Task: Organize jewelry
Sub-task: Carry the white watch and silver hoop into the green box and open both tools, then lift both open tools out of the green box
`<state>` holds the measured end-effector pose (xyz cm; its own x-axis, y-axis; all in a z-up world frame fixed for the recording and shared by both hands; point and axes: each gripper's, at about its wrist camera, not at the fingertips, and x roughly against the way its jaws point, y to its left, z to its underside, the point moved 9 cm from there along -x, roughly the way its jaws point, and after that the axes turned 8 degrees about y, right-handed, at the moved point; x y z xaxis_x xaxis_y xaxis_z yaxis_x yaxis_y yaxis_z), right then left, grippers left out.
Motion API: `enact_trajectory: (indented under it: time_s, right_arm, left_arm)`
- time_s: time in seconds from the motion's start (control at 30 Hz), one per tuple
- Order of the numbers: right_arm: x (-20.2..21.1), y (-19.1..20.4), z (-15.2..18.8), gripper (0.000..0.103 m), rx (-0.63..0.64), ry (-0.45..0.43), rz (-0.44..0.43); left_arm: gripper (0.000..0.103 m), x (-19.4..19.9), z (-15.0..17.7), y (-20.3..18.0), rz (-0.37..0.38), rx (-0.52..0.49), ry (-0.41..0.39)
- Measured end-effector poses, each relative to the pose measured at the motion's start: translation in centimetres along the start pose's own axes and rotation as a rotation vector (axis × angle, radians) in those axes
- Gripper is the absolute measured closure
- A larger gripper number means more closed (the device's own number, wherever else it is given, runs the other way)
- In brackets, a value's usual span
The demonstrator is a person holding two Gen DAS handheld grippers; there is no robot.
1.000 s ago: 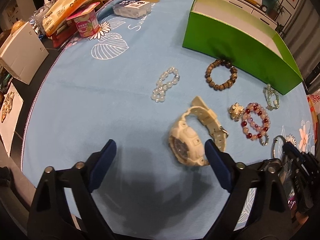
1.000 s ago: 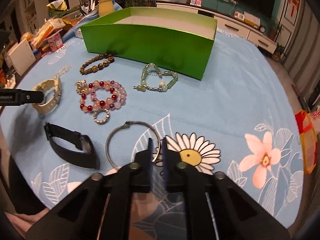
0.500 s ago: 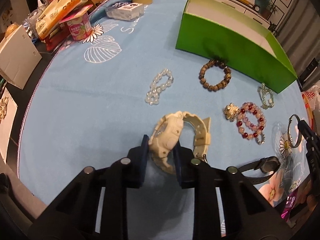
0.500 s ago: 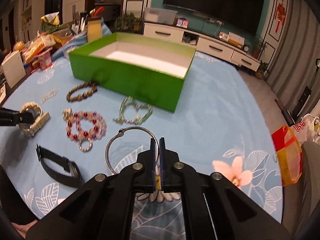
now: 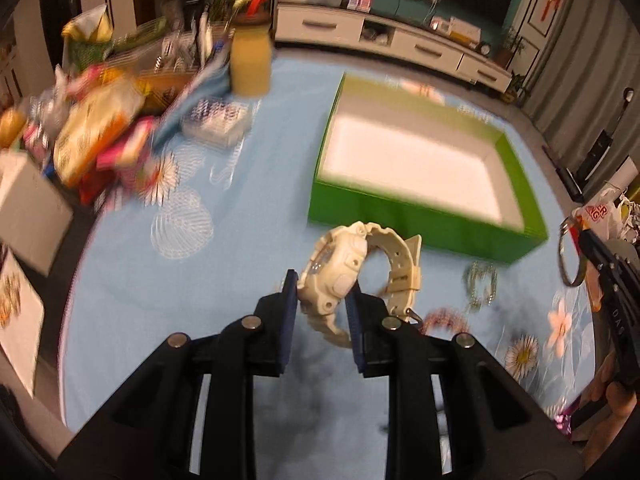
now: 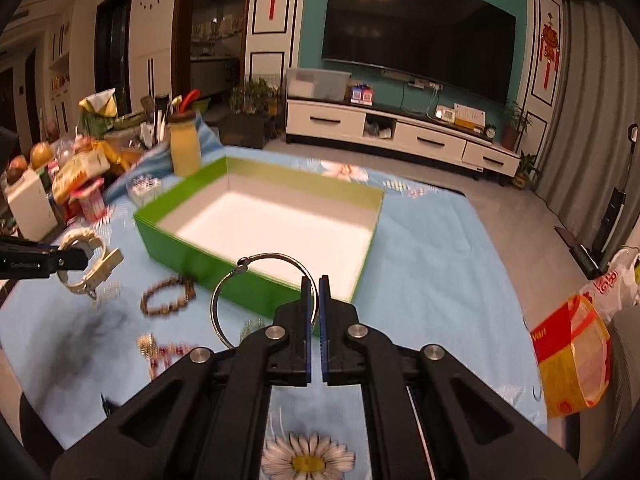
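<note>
My left gripper point(image 5: 322, 280) is shut on the cream watch point(image 5: 340, 268), held in the air above the blue cloth, just short of the green box point(image 5: 420, 216). From the right wrist view the same watch point(image 6: 86, 264) hangs at the far left. My right gripper point(image 6: 315, 286) is shut on the thin silver bangle point(image 6: 240, 270), lifted in front of the green box point(image 6: 224, 254), whose white inside holds nothing. In the left wrist view that bangle point(image 5: 568, 252) shows at the right edge. A brown bead bracelet point(image 6: 166, 296) lies on the cloth near the box's front wall.
A red bead bracelet point(image 6: 168, 350) and a gold trinket point(image 6: 146, 344) lie on the cloth, with a green chain point(image 5: 480, 284) beside them. Snack packs and boxes point(image 5: 96, 136) crowd the left end, a yellow jar point(image 6: 185, 146) behind them. A red-yellow bag point(image 6: 572, 356) hangs off the right side.
My left gripper closed on the cream watch and lifted it toward the box. My right gripper rose with the silver bangle off the cloth and tipped up toward the room.
</note>
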<state>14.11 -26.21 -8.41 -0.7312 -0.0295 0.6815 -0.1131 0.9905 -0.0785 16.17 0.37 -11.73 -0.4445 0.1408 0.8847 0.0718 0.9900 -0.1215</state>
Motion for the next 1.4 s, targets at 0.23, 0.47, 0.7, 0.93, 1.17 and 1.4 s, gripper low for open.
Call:
enact_trajectory:
  time_s: [0.23,0.47,0.7,0.93,1.17,1.4]
  right_arm:
    - [-3.8,-0.5,-2.9,0.100,-0.053,0.027,-0.060]
    - [-8.6,-0.2,-3.7,0.100,-0.054,0.083,-0.047]
    - [-11.0,-1.5,-3.2,0.080,-0.115,0.131,-0.031]
    - [-7.6,-3.8,-2.5,0.064,-0.196,0.079,-0.036]
    - [-4.0,-5.2,1.1,0.054,-0.233,0.084,-0.040]
    - [-2.5,-4.4,4.6,0.053,-0.247,0.128,-0.065]
  left_arm:
    - [0.080,-1.7,-6.3,-2.7,0.041,-0.019,-0.008]
    - [0.080,-5.5,-9.4,-4.5,0.016,-0.045,0.028]
    - [0.032,-6.8,-9.6,-5.0,0.005,-0.049,0.027]
    - [0.017,-1.8,-8.9,-2.5,0.018,-0.030,-0.071]
    - [0.015,1.7,-4.5,4.2,-0.087,0.024,-0.101]
    - [0.015,1.8,2.2,9.0,-0.154,0.055,-0.042]
